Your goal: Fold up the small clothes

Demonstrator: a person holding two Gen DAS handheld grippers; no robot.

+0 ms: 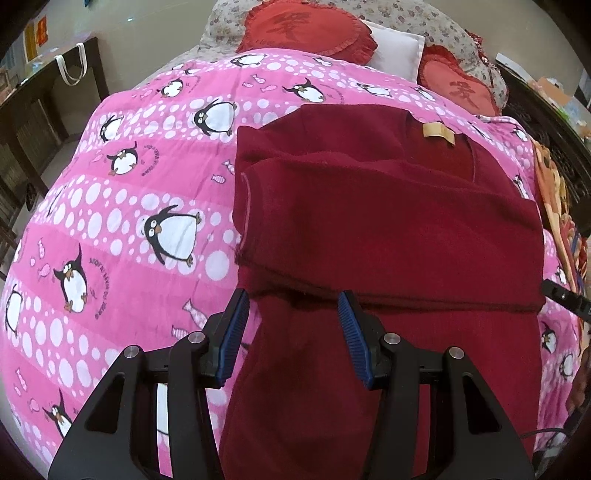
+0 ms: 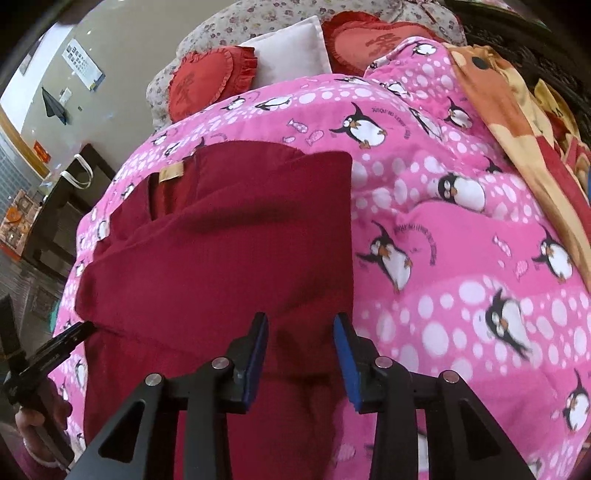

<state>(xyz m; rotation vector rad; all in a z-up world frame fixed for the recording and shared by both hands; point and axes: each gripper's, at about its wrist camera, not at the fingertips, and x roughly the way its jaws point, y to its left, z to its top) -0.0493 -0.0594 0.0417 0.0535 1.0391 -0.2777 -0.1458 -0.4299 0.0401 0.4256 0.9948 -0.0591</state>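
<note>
Lying Folded on the Penguin Quilt

Spreading across a pink quilt (image 1: pixel 122 206) printed with penguins and white dots, the dark red garment (image 1: pixel 388 236) has its upper part folded down over the lower. A tan neck label (image 1: pixel 437 133) is sewn inside the collar; its writing is too small to read. Curved print beside the penguins is also illegible. Two red heart cushions (image 1: pixel 310 31) near the headboard each bear a single woven Chinese character. The left gripper (image 1: pixel 291 332) hovers at the garment's near edge, jaws apart, gripping nothing. The right gripper (image 2: pixel 301 354) likewise stands parted over the cloth, pads clear of it.
</note>
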